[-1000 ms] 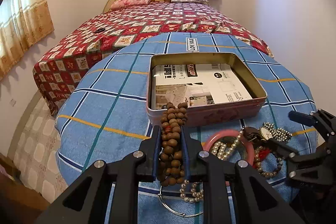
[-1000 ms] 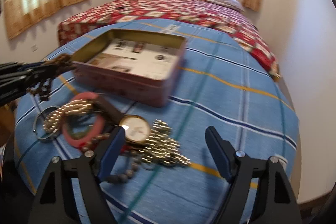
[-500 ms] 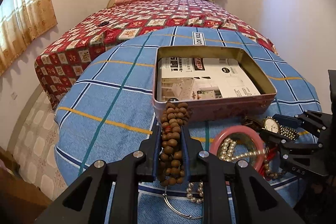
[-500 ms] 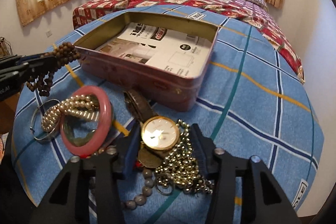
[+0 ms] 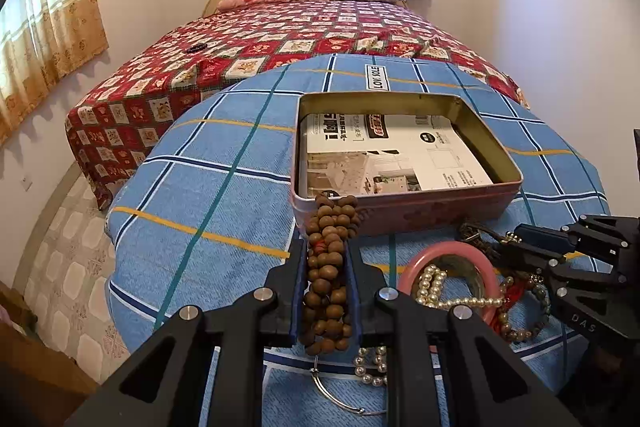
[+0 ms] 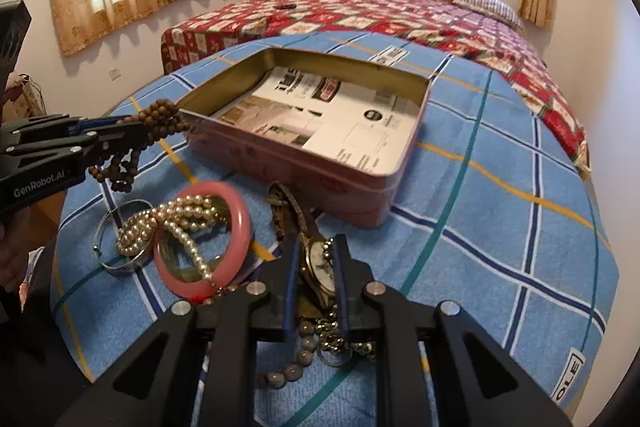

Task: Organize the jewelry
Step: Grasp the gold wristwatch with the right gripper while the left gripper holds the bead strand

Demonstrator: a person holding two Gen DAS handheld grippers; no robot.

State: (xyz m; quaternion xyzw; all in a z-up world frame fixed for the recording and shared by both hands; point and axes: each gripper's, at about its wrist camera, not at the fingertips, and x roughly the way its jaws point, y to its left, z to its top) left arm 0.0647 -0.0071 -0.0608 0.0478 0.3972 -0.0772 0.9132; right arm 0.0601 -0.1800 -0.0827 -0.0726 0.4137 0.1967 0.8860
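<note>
Since a second ago, right gripper [image 6: 316, 269] jaws just closing, now clamped on the watch [image 6: 320, 265] at the table's near edge, amid tangled chains. Could drag neighbouring strands up with it. Left gripper [image 5: 327, 263] clamped on the wooden beads [image 5: 330, 267], short of the tin [image 5: 404, 215]; dangling loops could snag its rim.

Blue plaid cloth [image 6: 500, 211], pink tin [image 6: 296, 163], pink bangle [image 6: 236, 223], pearls [image 6: 176, 223], watch [image 6: 320, 263]
</note>
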